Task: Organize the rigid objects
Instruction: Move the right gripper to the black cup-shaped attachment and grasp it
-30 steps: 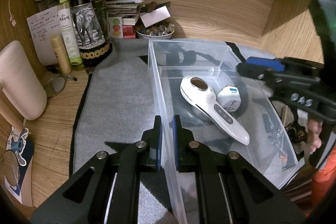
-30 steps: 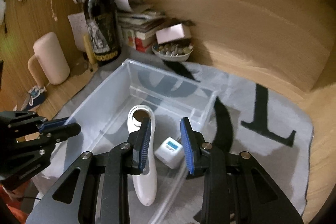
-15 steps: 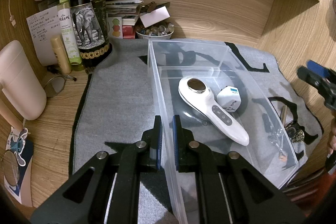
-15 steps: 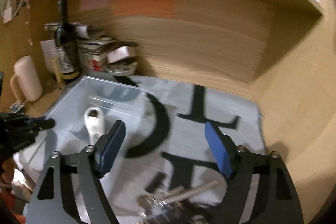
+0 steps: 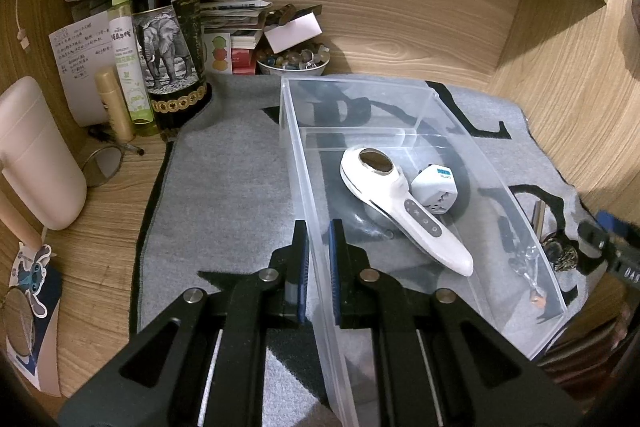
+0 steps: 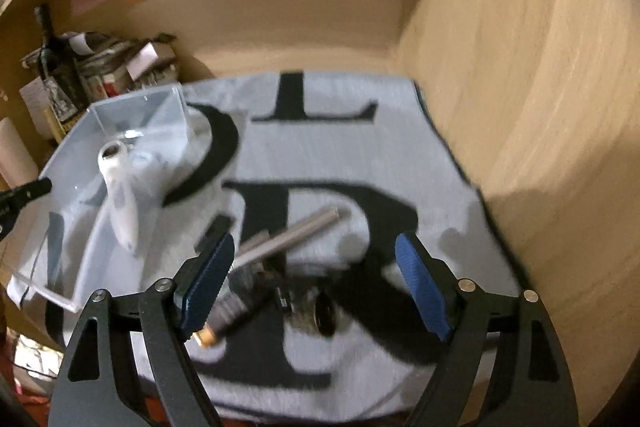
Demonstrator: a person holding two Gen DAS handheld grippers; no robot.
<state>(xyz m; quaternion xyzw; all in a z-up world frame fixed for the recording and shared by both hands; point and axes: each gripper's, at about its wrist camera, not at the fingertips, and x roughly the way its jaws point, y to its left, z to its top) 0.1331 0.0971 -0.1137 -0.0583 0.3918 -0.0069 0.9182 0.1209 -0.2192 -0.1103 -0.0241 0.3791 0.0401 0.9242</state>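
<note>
A clear plastic bin sits on a grey mat. In it lie a white handheld device and a white travel adapter. My left gripper is shut on the bin's left wall. My right gripper is open wide and empty, low over a bunch of keys with a metal rod and a dark round charm on the mat right of the bin. The keys also show in the left wrist view, beyond the bin's right wall.
A wine bottle, spray bottle, gold tube, bowl of stones and stacked papers crowd the back left. A pink jug stands at left. Wooden walls close the back and right.
My right gripper has left the bin, opened wide, and swung right and down over the keys on the mat. My left gripper has kept its hold on the bin wall.
</note>
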